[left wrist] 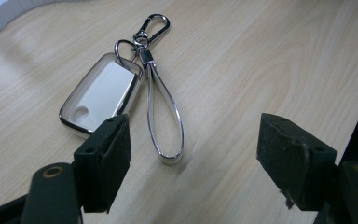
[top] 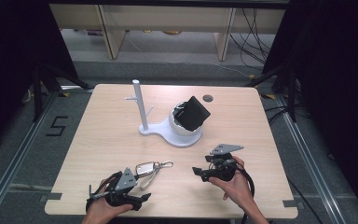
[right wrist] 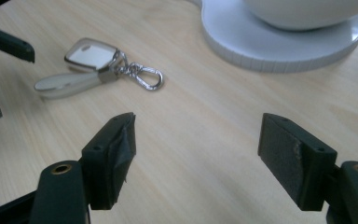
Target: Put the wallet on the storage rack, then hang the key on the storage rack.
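Observation:
A silver key fob point(top: 144, 168) with a strap loop and a carabiner lies flat near the front of the wooden table point(top: 242, 121). My left gripper point(top: 135, 189) rests just in front of the fob, and its jaws stand wide with nothing between them. In the left gripper view the fob point(left wrist: 100, 93) and its strap point(left wrist: 165, 116) lie just beyond the left gripper point(left wrist: 193, 158). My right gripper point(top: 199, 173) hovers to the fob's right and points left, open and empty. From the right gripper point(right wrist: 196, 154) the fob point(right wrist: 93, 53) shows farther off.
A white stand point(top: 177, 135) with an upright pegged post point(top: 140, 105) and a bowl sits mid-table. A black wallet-like thing point(top: 193, 113) leans in the bowl. The stand's base point(right wrist: 279, 46) lies close ahead of the right gripper. A small round hole point(top: 208, 98) marks the table's far edge.

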`<state>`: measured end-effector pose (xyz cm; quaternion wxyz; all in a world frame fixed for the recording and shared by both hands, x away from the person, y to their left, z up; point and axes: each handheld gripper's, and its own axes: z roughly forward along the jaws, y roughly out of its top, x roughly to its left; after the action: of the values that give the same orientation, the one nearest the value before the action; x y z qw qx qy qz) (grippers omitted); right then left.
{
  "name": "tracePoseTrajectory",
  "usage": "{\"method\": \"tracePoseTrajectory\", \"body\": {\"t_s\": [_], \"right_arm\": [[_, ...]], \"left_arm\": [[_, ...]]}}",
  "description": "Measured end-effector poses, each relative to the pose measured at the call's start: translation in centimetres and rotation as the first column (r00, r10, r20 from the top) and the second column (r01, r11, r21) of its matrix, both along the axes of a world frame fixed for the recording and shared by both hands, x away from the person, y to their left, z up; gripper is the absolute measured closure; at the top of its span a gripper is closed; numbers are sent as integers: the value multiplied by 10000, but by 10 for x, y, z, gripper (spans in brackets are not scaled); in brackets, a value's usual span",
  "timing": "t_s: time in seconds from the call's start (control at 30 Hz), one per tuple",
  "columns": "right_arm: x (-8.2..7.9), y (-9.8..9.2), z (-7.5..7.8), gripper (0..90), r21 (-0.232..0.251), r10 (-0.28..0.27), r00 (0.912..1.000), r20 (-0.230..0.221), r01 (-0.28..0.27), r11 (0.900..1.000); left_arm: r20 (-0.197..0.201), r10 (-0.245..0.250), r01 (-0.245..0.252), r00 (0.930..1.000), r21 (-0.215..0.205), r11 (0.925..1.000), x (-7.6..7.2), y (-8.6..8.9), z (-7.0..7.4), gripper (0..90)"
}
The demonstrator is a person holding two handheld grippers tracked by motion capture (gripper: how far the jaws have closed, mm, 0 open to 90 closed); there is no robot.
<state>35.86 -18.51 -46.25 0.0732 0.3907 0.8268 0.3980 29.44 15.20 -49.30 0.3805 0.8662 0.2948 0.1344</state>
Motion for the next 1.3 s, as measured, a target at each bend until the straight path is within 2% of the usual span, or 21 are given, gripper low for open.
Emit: {"method": "tracePoseTrajectory", "body": {"t_s": [0.07,0.1,0.13,0.17,0.3,0.47,0.53,0.57,0.6,0.63,0.67,0.77,0.8,0.87,0.9,0.93,1.07,1.17,1.2,1.27,1.3], "right_arm": [[-3,-2,-4,281,-79,66,10000,70,-65,9999],[-6,-3,-7,279,-111,84,10000,12,-84,9999],[-8,-3,-9,277,-144,104,9999,28,-103,9998],[-10,-3,-12,273,-131,145,9999,-60,-146,9998],[-20,-3,-18,256,-525,226,9997,-128,-232,9984],[-26,-3,-25,255,-526,386,9988,-288,-401,9978],[-28,-7,-26,255,-639,441,9981,-436,-468,9969],[-29,-7,-26,253,-586,387,9981,-483,-415,9974],[-29,-7,-28,253,-483,330,9988,-362,-348,9982],[-31,-8,-28,253,-543,322,9982,-514,-350,9979],[-31,-10,-28,253,-644,379,9978,-548,-414,9971],[-33,-11,-30,253,-689,272,9975,-659,-318,9971],[-33,-9,-30,254,-583,242,9978,-611,-277,9979],[-33,-9,-30,253,-607,306,9985,-453,-333,9976],[-33,-9,-30,253,-721,326,9983,-484,-361,9967],[-33,-9,-29,253,-805,286,9976,-632,-336,9962],[-33,-8,-30,254,-844,429,9981,-452,-466,9953],[-32,-9,-30,254,-794,396,9979,-513,-436,9959],[-31,-10,-30,254,-831,425,9978,-509,-467,9954],[-32,-11,-31,255,-822,306,9976,-622,-357,9960],[-31,-10,-32,255,-671,285,9986,-454,-315,9972]], "left_arm": [[118,23,-22,9999,-72,10000,0,0,0,258],[198,-41,36,9998,260,9997,1,3,1,258],[120,117,-119,9999,136,9998,0,3,0,258],[284,71,-76,9996,169,9998,2,4,0,257],[168,244,-247,9996,180,9995,1,7,0,252],[161,326,-328,9993,129,9994,1,9,0,239],[40,410,-410,9992,-59,9991,1,8,0,237],[109,231,-233,9997,186,9996,2,9,1,234],[179,340,-337,9993,-184,9993,3,8,1,232],[263,268,-267,9993,-68,9996,5,9,2,230],[266,325,-322,9991,-134,9994,6,8,2,228],[284,199,-204,9994,159,9997,13,7,4,215],[242,223,-226,9995,94,9997,15,5,4,210],[297,127,-137,9995,319,9994,21,3,5,209],[269,151,-156,9995,176,9997,23,-1,5,209],[241,72,-79,9997,288,9996,27,-3,5,209],[98,-213,207,9997,557,9982,42,-15,5,223],[50,-331,326,9994,840,9959,55,-25,7,230],[9,-589,585,9983,1030,9930,60,-29,9,230],[-40,-777,775,9970,1253,9891,68,-37,11,231],[-83,-875,877,9961,1419,9860,72,-42,13,233]]}}
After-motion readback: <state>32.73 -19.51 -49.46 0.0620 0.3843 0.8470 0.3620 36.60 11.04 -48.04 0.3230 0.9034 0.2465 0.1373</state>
